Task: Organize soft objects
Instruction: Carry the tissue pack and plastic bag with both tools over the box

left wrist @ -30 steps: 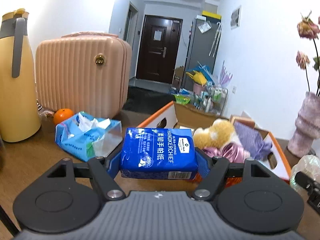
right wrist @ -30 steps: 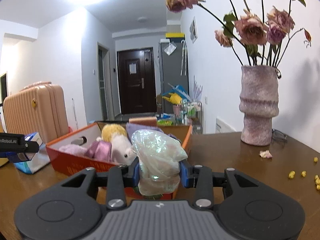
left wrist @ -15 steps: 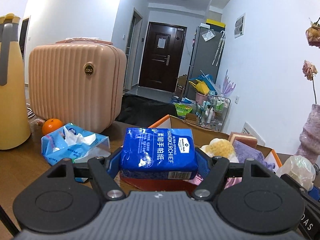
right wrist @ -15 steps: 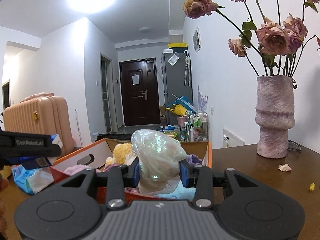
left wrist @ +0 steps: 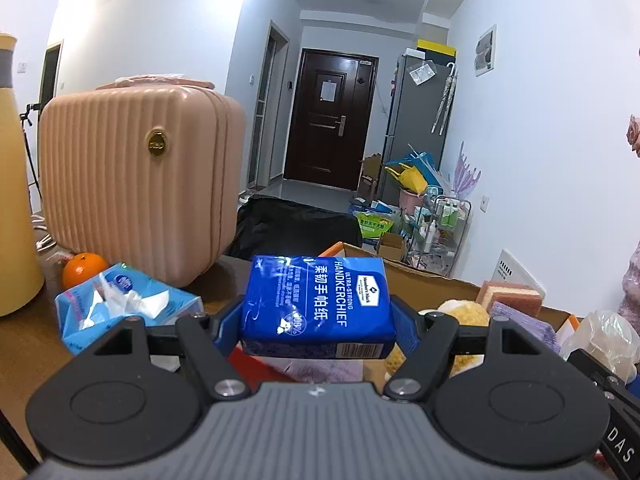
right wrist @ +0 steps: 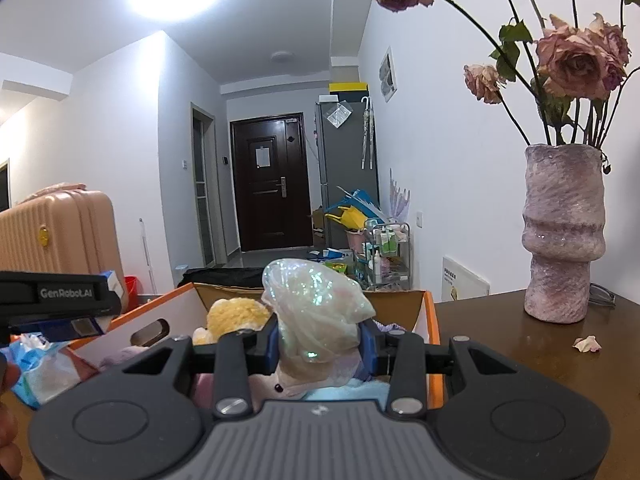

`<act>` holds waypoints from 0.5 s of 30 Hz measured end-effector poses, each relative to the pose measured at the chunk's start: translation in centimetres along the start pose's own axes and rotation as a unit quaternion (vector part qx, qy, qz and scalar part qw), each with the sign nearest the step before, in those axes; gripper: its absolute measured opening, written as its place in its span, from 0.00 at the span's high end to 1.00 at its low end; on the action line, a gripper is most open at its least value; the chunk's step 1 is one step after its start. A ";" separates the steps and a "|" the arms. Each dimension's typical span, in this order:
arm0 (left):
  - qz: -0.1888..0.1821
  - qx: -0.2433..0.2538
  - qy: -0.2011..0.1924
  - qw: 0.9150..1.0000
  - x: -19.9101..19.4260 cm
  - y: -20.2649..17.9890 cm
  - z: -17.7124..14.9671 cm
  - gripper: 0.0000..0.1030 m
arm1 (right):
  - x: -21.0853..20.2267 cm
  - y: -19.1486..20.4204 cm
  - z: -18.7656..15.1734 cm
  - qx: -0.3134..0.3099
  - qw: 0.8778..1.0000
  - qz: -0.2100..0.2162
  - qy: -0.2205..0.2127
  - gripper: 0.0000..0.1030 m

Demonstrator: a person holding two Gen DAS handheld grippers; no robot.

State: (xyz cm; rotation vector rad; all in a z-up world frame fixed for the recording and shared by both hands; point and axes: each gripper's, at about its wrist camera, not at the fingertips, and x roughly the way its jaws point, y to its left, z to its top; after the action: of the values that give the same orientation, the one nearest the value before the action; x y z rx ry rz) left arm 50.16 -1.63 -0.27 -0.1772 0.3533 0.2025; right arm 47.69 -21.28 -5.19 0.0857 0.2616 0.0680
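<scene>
Over the orange-edged box (right wrist: 431, 320), the left claw (left wrist: 318, 320) pinches the blue handkerchief pack (left wrist: 316, 300) and the right claw (right wrist: 318, 344) squeezes a crinkly plastic bag (right wrist: 316, 316), so releasing both together could crowd the 2 claws and spill one outside.

We look from just behind each gripper, forward along its fingers and slightly downward, low over the table. Past our left jaws lies the near corner of the orange box (left wrist: 436, 276), the pink suitcase (left wrist: 136, 184) off to their left. Our right view looks across the same box (right wrist: 430, 312), suitcase (right wrist: 60, 232) and hallway door (right wrist: 272, 180).
</scene>
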 end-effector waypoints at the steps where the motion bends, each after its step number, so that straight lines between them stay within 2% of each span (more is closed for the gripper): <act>1: -0.001 0.003 -0.001 1.000 0.3 -0.1 0.0 0.28 | 0.3 0.0 0.0 0.000 1.000 -0.001 0.001 0.64; 6: 0.000 0.032 -0.005 0.999 2.2 -1.1 -0.5 0.28 | 1.4 -0.2 0.1 0.001 1.000 -0.006 0.007 0.64; 15: -0.001 0.042 -0.007 0.999 5.0 -1.6 -0.1 0.28 | 3.5 -0.4 0.3 0.004 1.000 -0.016 0.014 0.64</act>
State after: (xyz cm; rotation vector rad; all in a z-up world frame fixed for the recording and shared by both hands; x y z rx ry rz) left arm 55.05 -2.40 -1.95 -0.0925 0.3467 0.1869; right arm 51.15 -21.40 -5.78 0.0895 0.2916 0.0358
